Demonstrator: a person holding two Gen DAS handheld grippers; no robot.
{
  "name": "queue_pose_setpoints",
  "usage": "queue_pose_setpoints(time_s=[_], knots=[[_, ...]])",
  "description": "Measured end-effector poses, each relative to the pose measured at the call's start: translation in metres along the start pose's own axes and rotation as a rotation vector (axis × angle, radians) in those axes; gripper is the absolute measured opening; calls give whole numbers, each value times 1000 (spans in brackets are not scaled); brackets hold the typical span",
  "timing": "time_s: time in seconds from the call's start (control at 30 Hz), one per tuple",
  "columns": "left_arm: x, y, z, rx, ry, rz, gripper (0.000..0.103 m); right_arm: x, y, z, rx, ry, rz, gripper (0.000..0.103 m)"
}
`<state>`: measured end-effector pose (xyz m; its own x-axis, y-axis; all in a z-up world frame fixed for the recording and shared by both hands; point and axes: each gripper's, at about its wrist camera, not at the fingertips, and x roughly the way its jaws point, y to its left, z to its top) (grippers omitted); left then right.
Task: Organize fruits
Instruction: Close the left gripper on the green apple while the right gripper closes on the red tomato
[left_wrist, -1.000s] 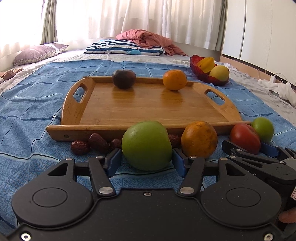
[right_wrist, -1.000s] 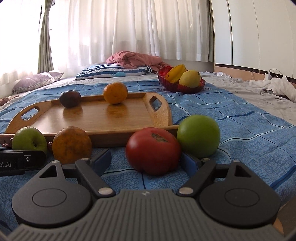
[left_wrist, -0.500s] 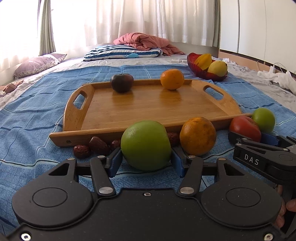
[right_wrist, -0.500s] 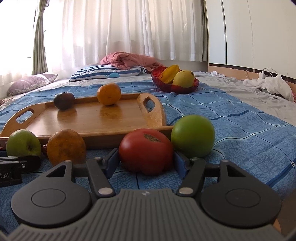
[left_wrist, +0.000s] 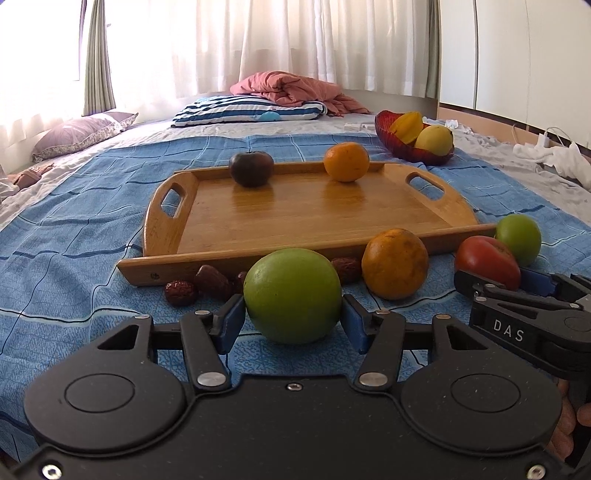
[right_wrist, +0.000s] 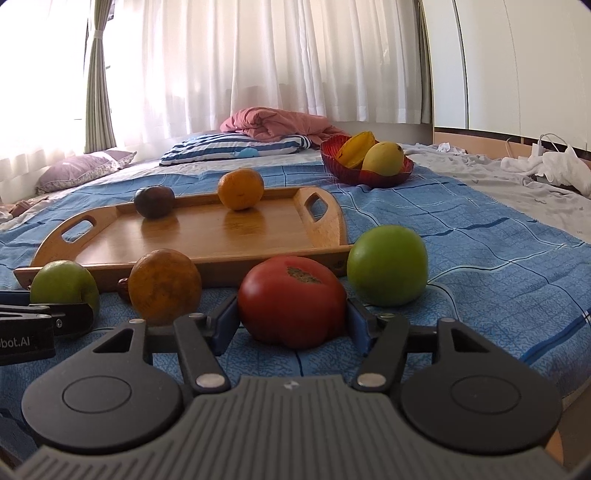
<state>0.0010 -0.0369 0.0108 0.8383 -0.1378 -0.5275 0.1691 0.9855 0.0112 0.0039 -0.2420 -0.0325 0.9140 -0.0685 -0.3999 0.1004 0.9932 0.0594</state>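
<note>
My left gripper is shut on a green apple and holds it just above the blue bedspread, in front of the wooden tray. My right gripper is shut on a red tomato, also lifted a little. The tray holds a dark plum and an orange at its far edge. A dull orange and several red dates lie before the tray. A second green apple sits right of the tomato.
A red bowl with yellow fruit stands behind the tray at the right. Pillows and a pink blanket lie at the far end of the bed. White clothes lie at the far right.
Both grippers closed on their fruit, the left on the green apple and the right on the tomato, and both rose slightly, tilting the views upward.
</note>
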Motion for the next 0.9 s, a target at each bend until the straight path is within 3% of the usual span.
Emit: queue_pose_setpoints(time_s=[0.2,0.4,0.6,0.73,0.9], knots=[[4,-2,3,-13,-37,39,59,2,2,-1,-9,-12,-6,70],[20,-1,5,-57,8,50,59,8,3,3,-4,-20,-22,77],[20,-2,5,-66,10,46,54,13,6,4,-10,-11,-40,77],[18,-4,6,-51,10,51,54,13,7,4,-18,-7,-43,66],[13,-2,9,-53,12,40,54,10,7,5,-28,-12,-36,65]])
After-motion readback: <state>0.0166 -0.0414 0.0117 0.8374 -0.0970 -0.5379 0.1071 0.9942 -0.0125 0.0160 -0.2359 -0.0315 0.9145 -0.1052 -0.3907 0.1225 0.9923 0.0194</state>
